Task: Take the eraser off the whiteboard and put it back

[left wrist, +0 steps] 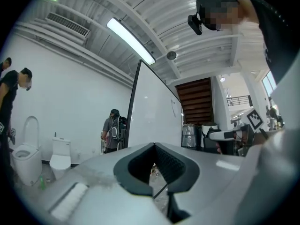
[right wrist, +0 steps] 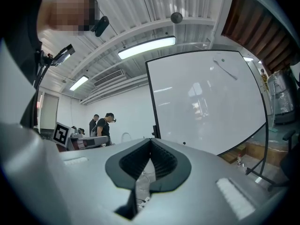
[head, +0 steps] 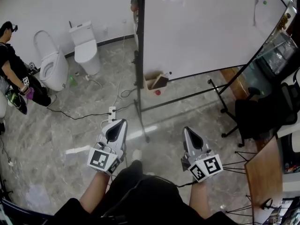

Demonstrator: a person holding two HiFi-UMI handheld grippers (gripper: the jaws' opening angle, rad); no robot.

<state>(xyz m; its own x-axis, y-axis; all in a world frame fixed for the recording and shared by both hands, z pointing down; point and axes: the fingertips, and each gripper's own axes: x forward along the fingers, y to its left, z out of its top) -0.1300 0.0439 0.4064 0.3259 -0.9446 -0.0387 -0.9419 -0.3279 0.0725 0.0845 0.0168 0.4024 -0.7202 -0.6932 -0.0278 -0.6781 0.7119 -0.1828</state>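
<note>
The whiteboard (head: 206, 27) stands on a black frame ahead of me, its face almost bare. Near its top right corner are a thin grey mark (head: 257, 6) and a small green dot (head: 265, 3); I cannot pick out the eraser for certain. The board also fills the right gripper view (right wrist: 206, 102), and shows edge-on in the left gripper view (left wrist: 154, 111). My left gripper (head: 123, 122) and right gripper (head: 186, 129) are held level over the floor, well short of the board. Both are shut with nothing in them, the jaws meeting at the tips (left wrist: 153, 144) (right wrist: 151, 139).
A cardboard box (head: 157, 81) sits on the floor under the board. The stand's black legs (head: 140, 111) and a power strip with cables (head: 111, 112) lie ahead. Two toilets (head: 86, 48) (head: 51, 64) and a crouching person (head: 14, 74) are at left, a black chair (head: 262, 111) and wooden table (head: 265, 177) at right.
</note>
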